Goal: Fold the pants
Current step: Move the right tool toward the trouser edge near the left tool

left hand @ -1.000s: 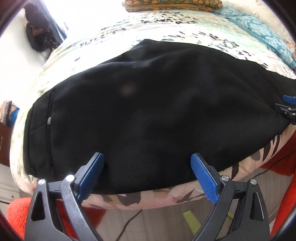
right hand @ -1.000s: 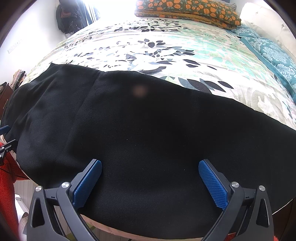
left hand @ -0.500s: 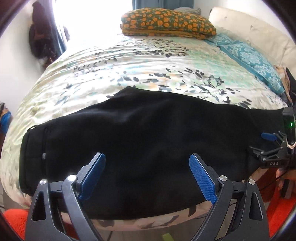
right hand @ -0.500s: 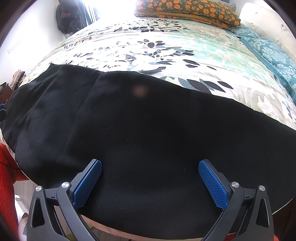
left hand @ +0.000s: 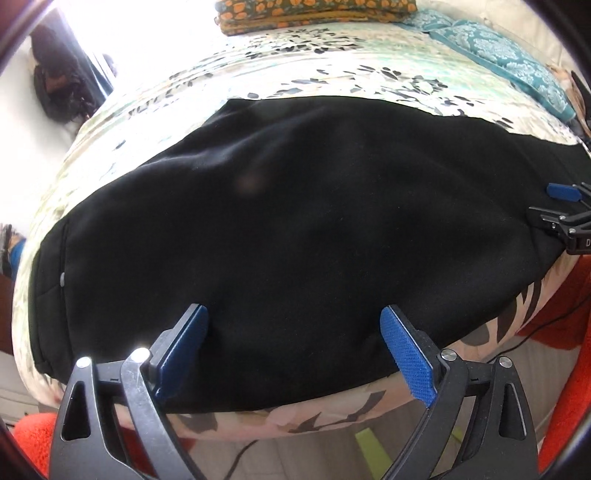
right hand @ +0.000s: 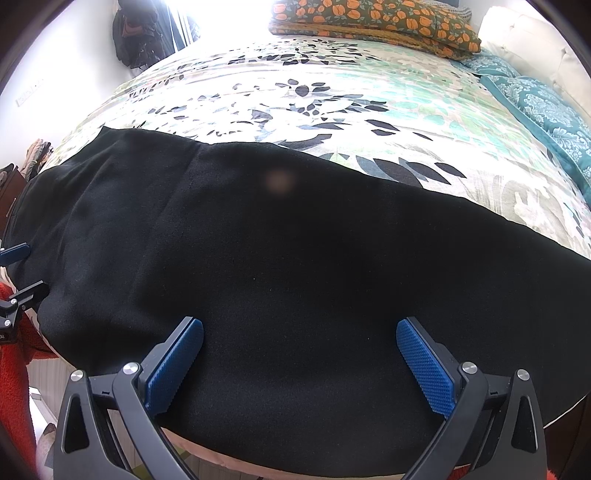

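Black pants (left hand: 288, 229) lie flat along the near edge of a bed with a floral cover, waistband at the far left. My left gripper (left hand: 295, 343) is open and empty, its blue fingers spread over the pants' near hem by the waist end. My right gripper (right hand: 299, 354) is open and empty over the leg part of the pants (right hand: 295, 266). The right gripper also shows at the right edge of the left wrist view (left hand: 565, 210). The left gripper shows at the left edge of the right wrist view (right hand: 16, 273).
The floral bed cover (right hand: 332, 96) stretches behind the pants. An orange-patterned folded blanket (right hand: 373, 22) lies at the far end, teal pillows (right hand: 546, 107) at the right. Red rug (left hand: 561, 306) and wooden floor (left hand: 325, 454) lie below the bed edge.
The left gripper has dropped back down and closer to the pants' near edge after a raised, pulled-back view. The right gripper has barely moved. Both stay open.
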Available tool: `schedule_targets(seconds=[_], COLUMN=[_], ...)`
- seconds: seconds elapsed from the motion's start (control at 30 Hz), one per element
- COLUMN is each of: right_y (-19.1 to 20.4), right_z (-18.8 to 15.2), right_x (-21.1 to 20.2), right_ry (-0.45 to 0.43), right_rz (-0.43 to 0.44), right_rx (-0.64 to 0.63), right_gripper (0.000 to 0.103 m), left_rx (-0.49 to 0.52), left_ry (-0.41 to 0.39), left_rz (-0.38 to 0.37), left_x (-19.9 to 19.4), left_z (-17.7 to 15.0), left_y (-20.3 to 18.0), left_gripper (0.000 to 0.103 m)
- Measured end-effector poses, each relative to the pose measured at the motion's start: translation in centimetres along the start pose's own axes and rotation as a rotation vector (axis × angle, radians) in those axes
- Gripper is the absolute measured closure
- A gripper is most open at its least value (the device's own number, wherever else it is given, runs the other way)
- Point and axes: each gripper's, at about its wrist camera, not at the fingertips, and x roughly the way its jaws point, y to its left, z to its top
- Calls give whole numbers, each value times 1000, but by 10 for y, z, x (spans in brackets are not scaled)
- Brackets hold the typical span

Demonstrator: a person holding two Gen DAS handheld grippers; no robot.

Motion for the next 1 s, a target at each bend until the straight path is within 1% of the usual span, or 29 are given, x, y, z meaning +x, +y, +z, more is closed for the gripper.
schedule_targets(seconds=[0.2, 0.3, 0.4, 0.53, 0.63, 0.67, 0.7, 0.73, 0.8, 0.9, 0.97, 1.0], right_y=[0, 0, 0, 0, 0, 0, 1, 2, 5, 21, 40, 54], right_z=[0, 0, 0, 0, 3, 7, 11, 17, 38, 90, 131, 152], right_x=[0, 0, 0, -1, -4, -8, -15, -25, -40, -45, -39, -32], right_ry=[-1, 0, -1, -6, 5, 7, -11, -49, -101, -109, -114, -105], right_rz=[0, 0, 0, -2, 2, -9, -25, -19, 42, 156, 227, 272], right_rx=[0, 0, 0, 3, 0, 0, 0, -4, -9, -46, -90, -124], right_gripper=[0, 0, 0, 0, 0, 1, 1, 1, 1, 1, 1, 1], left_rx=[-13, -40, -82, -159, -220, -232, -238, -238, -235, -226, -164, -156], left_ry=[4, -12, -52, -124, -159, -172, -177, -171, -121, -24, -42, -35], left_rz=[-13, -29, -41, -36, -23, -22, -16, -6, 12, 22, 45, 45], left_x=[-4, -13, -25, -36, -35, -32, -27, -19, 2, 31, 30, 29], left_z=[1, 2, 8, 27, 45, 49, 50, 51, 48, 31, 20, 19], left_y=[3, 9, 18, 36, 51, 55, 58, 60, 59, 57, 48, 45], left_gripper=[8, 8, 8, 8, 8, 8, 8, 8, 8, 8, 8, 7])
